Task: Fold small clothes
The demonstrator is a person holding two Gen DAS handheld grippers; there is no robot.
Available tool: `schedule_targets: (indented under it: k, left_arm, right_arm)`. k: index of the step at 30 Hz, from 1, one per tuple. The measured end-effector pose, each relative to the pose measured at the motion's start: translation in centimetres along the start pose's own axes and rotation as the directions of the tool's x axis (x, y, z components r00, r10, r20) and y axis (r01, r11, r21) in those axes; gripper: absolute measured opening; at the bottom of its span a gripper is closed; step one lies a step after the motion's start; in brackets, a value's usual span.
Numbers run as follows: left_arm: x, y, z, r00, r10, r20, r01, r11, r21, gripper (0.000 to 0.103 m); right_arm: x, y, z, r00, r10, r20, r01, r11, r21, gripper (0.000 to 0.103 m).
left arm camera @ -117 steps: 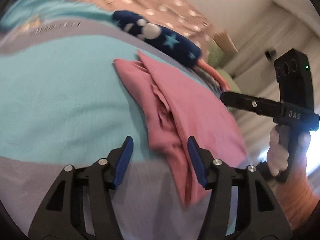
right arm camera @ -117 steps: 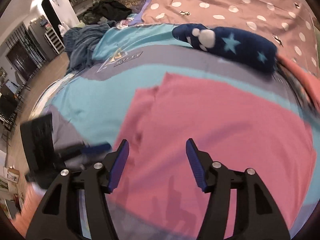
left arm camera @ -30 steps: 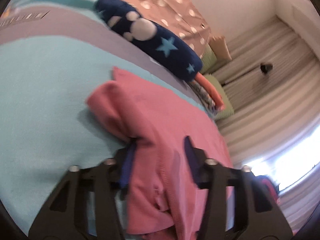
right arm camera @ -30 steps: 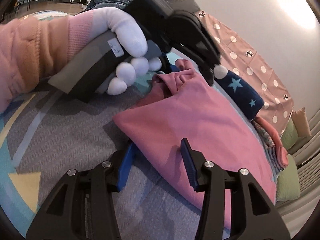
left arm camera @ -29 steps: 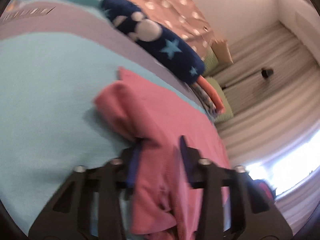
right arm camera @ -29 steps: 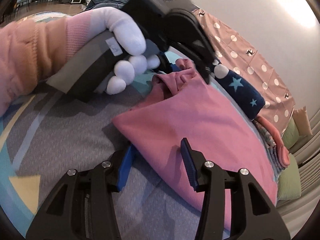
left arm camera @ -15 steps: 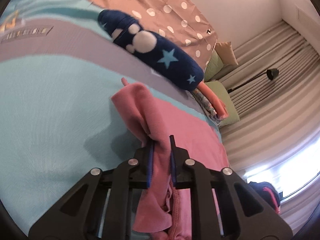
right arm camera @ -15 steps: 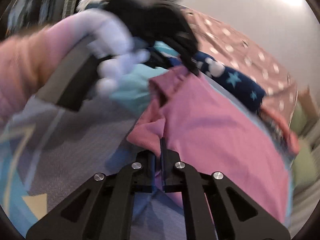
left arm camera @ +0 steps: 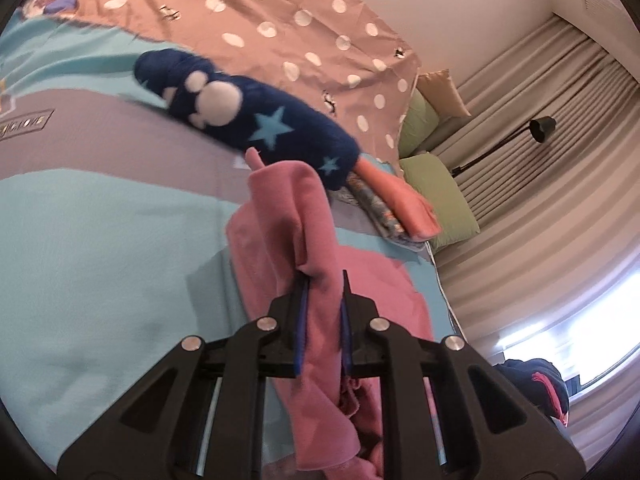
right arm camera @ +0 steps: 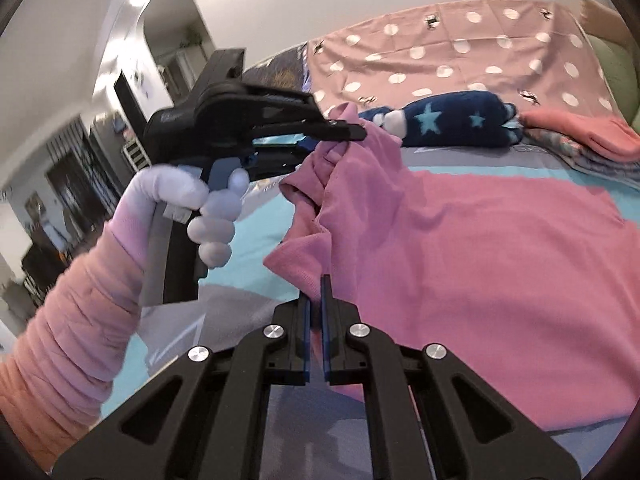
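Both grippers are clamped on the pink garment (right arm camera: 460, 240)'s edge: left gripper (left arm camera: 323, 280) high, right gripper (right arm camera: 315, 280) low. Carry both across evenly, keeping that edge taut.

Navy star-patterned plush (left arm camera: 256, 128) is lying on the teal and grey bedspread (left arm camera: 100, 240), just in front of a brown polka-dot blanket (left arm camera: 280, 36). Green pillows (left arm camera: 436, 196) are sitting near beige curtains (left arm camera: 540, 184); a black floor lamp (left arm camera: 542, 129) is standing before them.
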State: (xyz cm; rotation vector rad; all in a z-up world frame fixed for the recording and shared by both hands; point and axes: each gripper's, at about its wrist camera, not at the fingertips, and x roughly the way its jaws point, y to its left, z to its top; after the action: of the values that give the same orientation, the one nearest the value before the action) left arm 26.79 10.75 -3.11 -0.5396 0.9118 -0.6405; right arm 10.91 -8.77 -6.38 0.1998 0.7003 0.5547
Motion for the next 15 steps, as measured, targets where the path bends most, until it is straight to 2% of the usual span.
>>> schedule_targets:
  k: [2, 3, 6, 11, 15]
  left_arm:
    - [0.6, -1.4, 0.0, 1.0, 0.001, 0.001, -0.001, 1.0, 0.011, 0.012]
    - [0.7, -1.9, 0.0, 1.0, 0.001, 0.003, -0.001, 1.0, 0.013, 0.007]
    - [1.6, -3.7, 0.1, 1.0, 0.005, -0.002, -0.005, 1.0, 0.022, 0.007]
    - [4.3, -5.9, -0.3, 0.996, 0.081, -0.048, -0.079, 0.995, 0.053, 0.006]
    - [6.5, -6.7, -0.9, 0.987, 0.147, -0.072, -0.141, 0.987, 0.078, 0.007]
  right_arm:
    - [-1.2, -0.8, 0.1, 1.0, 0.004, 0.018, -0.004, 1.0, 0.026, 0.004]
    - [-1.9, -1.3, 0.0, 1.0, 0.004, 0.031, -0.005, 0.999, 0.04, 0.004]
    - [-4.0, -2.0, -0.5, 0.998, -0.003, 0.066, -0.001, 0.998, 0.065, 0.004]
    - [-6.3, -3.7, -0.8, 0.993, -0.008, 0.116, -0.002, 0.996, 0.086, 0.003]
    - [-5.8, -5.6, -1.3, 0.999, -0.003, 0.052, -0.003, 0.993, 0.121, 0.003]
